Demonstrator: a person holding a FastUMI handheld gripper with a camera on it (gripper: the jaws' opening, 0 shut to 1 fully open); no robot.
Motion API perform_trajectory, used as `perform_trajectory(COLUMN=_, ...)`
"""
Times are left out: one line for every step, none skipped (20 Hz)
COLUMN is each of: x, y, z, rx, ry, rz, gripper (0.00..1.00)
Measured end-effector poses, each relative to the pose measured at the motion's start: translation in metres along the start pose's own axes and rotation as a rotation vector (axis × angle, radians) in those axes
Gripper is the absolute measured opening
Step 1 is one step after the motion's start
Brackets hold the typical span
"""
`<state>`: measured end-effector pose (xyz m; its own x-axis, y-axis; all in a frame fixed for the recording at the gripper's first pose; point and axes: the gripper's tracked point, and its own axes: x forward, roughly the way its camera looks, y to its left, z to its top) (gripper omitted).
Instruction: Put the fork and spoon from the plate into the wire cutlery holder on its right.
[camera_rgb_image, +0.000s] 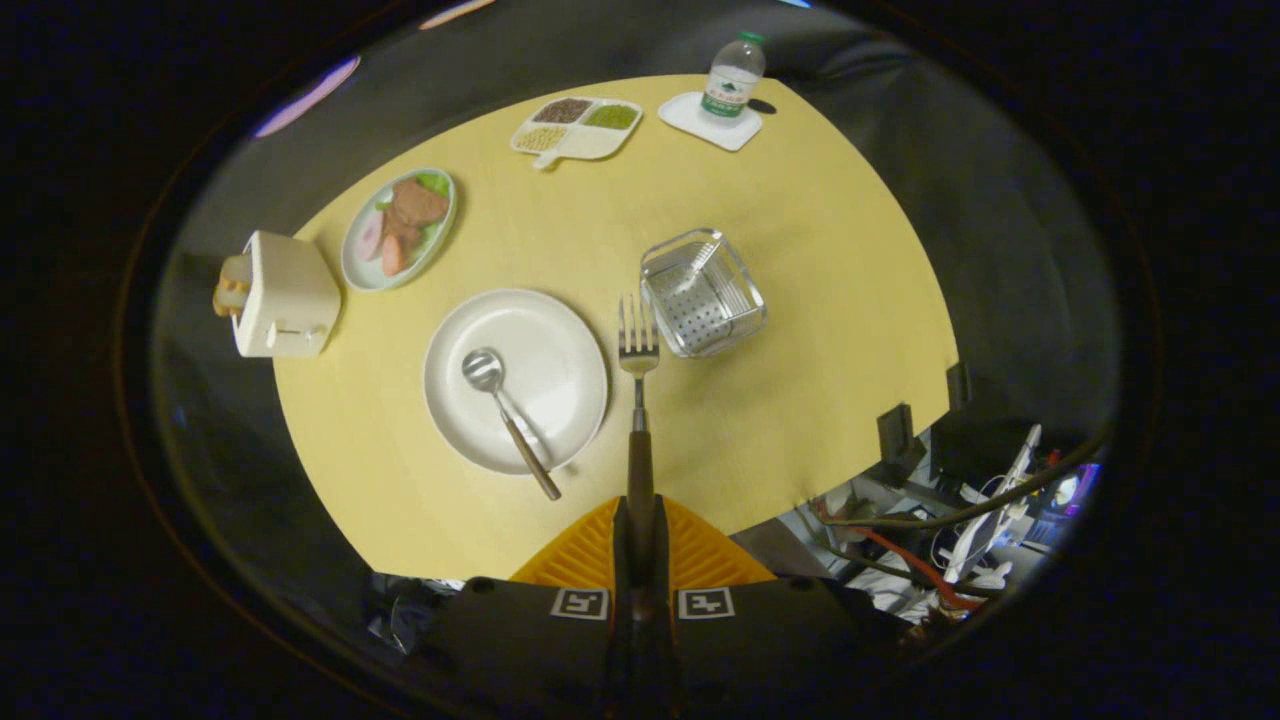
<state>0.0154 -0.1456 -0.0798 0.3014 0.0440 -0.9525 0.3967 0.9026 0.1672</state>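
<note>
between the two ribbed fingers of the gripper: dark wooden handle of the fork, clamped from both sides, fingers drawn narrow around it. metal neck and four shiny tines projecting straight ahead, held high above the table. tines seen between the plate and the wire cutlery holder, overlapping neither.

left of the fork: round, pale, smooth-glazed plate with a shallow rim. on it, the spoon, polished oval bowl resting near the plate's centre, slim brown handle running diagonally back over the near rim and ending above the tabletop.

right of the fork tines: cutlery holder, square in outline with rounded corners, built of thin bright wire walls around a perforated metal floor. standing on the table, well clear of the plate.

tabletop: matte, pale yellow, wood-grained, rounded edge.

beyond the plate: oval green-rimmed dish of sliced meat and leaves. left of that, boxy cream toaster with bread in its slot. farther back: white divided tray with three filled compartments of grains. right of the tray: clear plastic bottle with green cap, upright on a white square coaster.

off the table's right edge: tangle of cables, red, white and dark.
</note>
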Motion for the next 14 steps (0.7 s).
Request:
perform_trajectory(x=0.002, y=-0.006, z=0.005, rx=0.015, ry=0.002, rz=-0.007, gripper=0.11)
perform_trajectory(x=0.004, y=-0.010, z=0.010, rx=0.029, ry=0.008, rz=-0.011, gripper=0.11)
perform_trajectory(x=0.009, y=-0.015, z=0.014, rx=0.037, ry=0.015, rz=-0.017, gripper=0.11)
perform_trajectory(x=0.013, y=-0.019, z=0.018, rx=0.041, ry=0.021, rz=-0.024, gripper=0.11)
perform_trajectory(x=0.018, y=-0.023, z=0.021, rx=0.044, ry=0.031, rz=-0.030, gripper=0.11)
perform_trajectory(x=0.024, y=-0.026, z=0.025, rx=0.048, ry=0.043, rz=-0.032, gripper=0.11)
perform_trajectory(x=0.030, y=-0.027, z=0.029, rx=0.050, ry=0.054, rz=-0.029, gripper=0.11)
perform_trajectory(x=0.037, y=-0.027, z=0.033, rx=0.050, ry=0.059, rz=-0.020, gripper=0.11)
perform_trajectory(x=0.045, y=-0.027, z=0.035, rx=0.049, ry=0.065, rz=-0.011, gripper=0.11)
perform_trajectory(x=0.051, y=-0.028, z=0.037, rx=0.042, ry=0.072, rz=-0.009, gripper=0.11)
perform_trajectory(x=0.058, y=-0.030, z=0.039, rx=0.026, ry=0.080, rz=-0.011, gripper=0.11)
perform_trajectory(x=0.064, y=-0.033, z=0.041, rx=0.002, ry=0.089, rz=-0.016, gripper=0.11)
perform_trajectory(x=0.071, y=-0.036, z=0.042, rx=-0.022, ry=0.098, rz=-0.031, gripper=0.11)
perform_trajectory(x=0.076, y=-0.039, z=0.045, rx=-0.046, ry=0.102, rz=-0.042, gripper=0.11)
